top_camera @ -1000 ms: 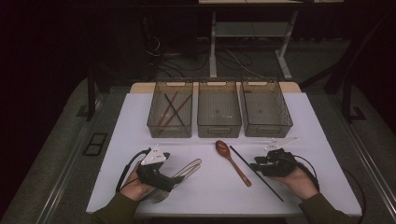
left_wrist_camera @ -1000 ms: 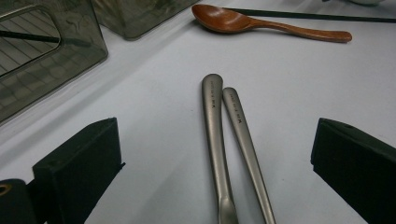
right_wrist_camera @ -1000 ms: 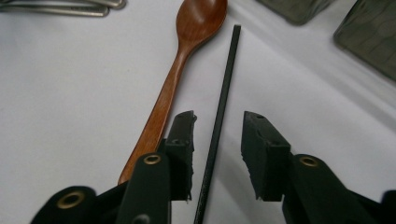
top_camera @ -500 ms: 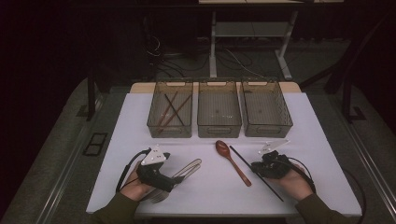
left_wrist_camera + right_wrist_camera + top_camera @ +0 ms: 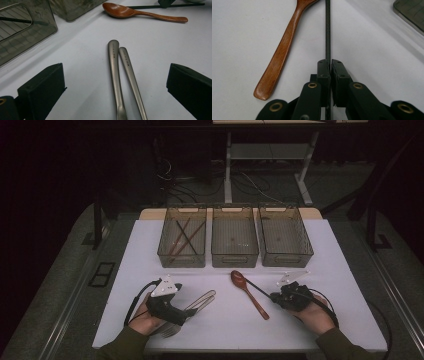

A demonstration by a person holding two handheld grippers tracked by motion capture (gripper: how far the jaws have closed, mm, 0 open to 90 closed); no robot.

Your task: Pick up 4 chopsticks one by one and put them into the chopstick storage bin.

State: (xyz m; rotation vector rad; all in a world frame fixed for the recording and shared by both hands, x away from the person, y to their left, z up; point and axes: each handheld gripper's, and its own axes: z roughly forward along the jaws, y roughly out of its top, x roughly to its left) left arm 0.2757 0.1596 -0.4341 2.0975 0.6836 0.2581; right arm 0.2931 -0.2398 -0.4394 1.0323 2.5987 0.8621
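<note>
Closing over the last second, the right gripper (image 5: 329, 65) is now pinching a black chopstick (image 5: 327, 30) lying at lower right of the high view, beside the wooden spoon (image 5: 248, 292). Such a thin stick could be twisting loose when lifted. At lower left, the left gripper (image 5: 112, 85) is hanging wide open over two metal handles (image 5: 113, 65).
</note>
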